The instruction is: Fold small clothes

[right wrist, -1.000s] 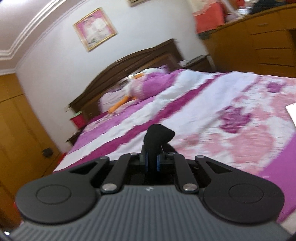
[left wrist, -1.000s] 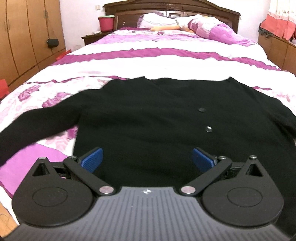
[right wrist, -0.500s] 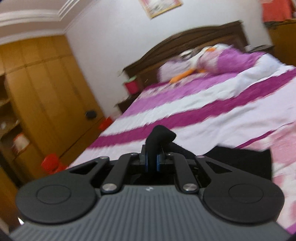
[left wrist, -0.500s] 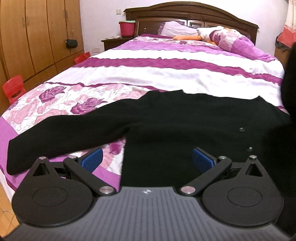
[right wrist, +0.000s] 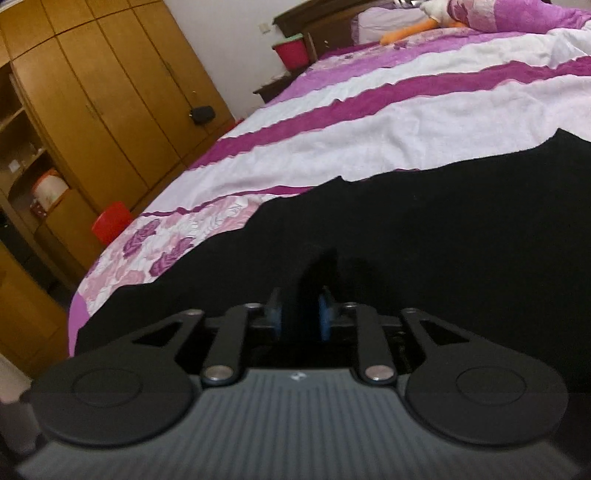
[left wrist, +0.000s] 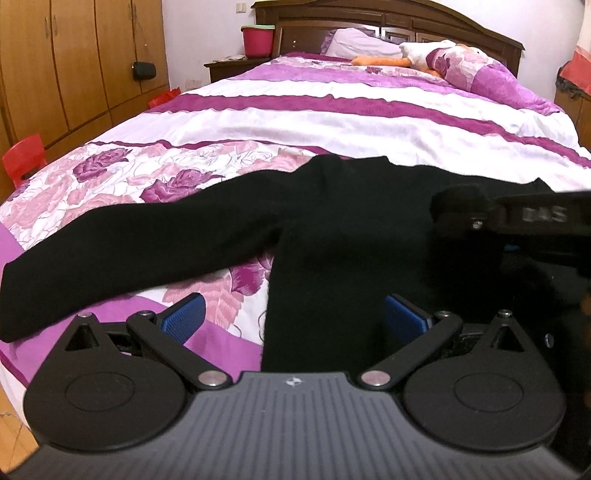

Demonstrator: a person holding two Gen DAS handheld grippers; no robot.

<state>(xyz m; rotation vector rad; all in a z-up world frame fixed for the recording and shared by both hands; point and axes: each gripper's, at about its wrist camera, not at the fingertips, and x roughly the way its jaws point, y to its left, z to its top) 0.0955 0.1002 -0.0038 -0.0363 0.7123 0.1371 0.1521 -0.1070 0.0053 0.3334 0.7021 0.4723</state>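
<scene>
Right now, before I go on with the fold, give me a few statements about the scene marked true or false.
1. The left gripper is open. True.
2. The black sweater lies on the floor. False: it lies on the bed.
3. The right gripper has nothing between its jaws. False: a fold of the sweater's black fabric sits between them, and they have just been opening.
4. One sleeve lies stretched out across the bed. True.

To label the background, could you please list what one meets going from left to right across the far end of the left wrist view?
Wardrobe → small black bag → red bucket → headboard → stuffed toy.
</scene>
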